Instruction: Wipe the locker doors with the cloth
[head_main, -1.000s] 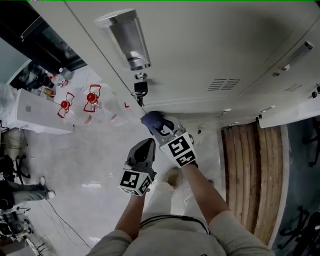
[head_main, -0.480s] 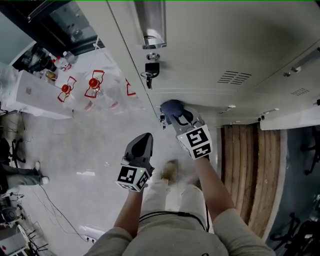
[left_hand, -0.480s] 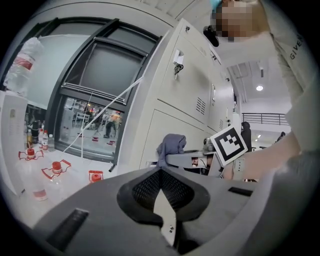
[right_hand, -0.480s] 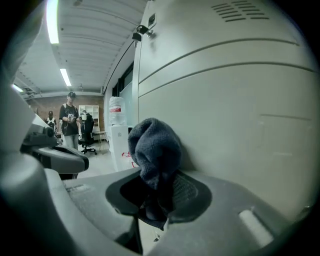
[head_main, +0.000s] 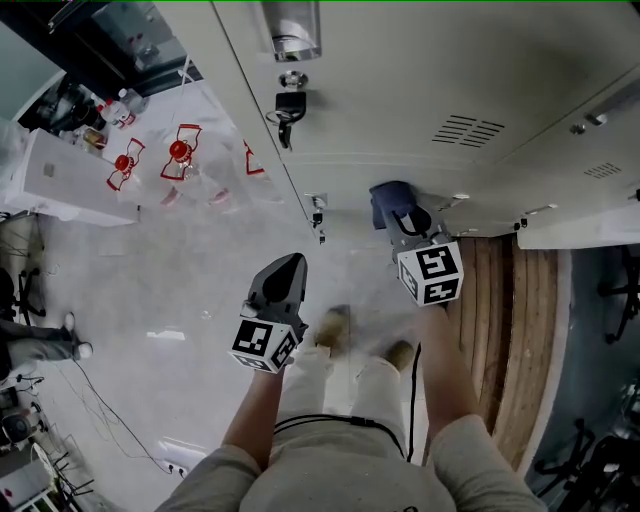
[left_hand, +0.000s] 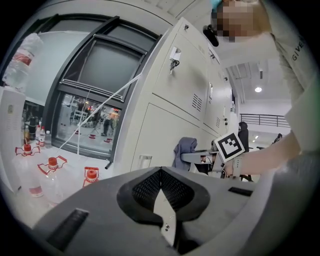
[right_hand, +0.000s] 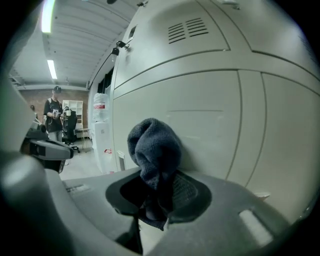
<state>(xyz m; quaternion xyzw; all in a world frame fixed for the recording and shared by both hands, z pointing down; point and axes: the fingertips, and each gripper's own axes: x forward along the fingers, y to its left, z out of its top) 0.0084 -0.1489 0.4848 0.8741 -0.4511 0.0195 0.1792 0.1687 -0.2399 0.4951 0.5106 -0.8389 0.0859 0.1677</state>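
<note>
- Dark blue-grey terry cloth clenched in the right gripper's fingers, pressed against the pale grey metal locker door.
- Left gripper: fingers closed together, empty, apart from the lockers.

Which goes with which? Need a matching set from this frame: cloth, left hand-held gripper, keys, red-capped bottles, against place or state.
1. cloth
2. left hand-held gripper
3. keys
4. red-capped bottles

A. standing on the floor
B. hanging from a locker door
C. clamped in the right hand-held gripper
D. shut, empty

Pairs: 1-C, 2-D, 3-B, 4-A.
</note>
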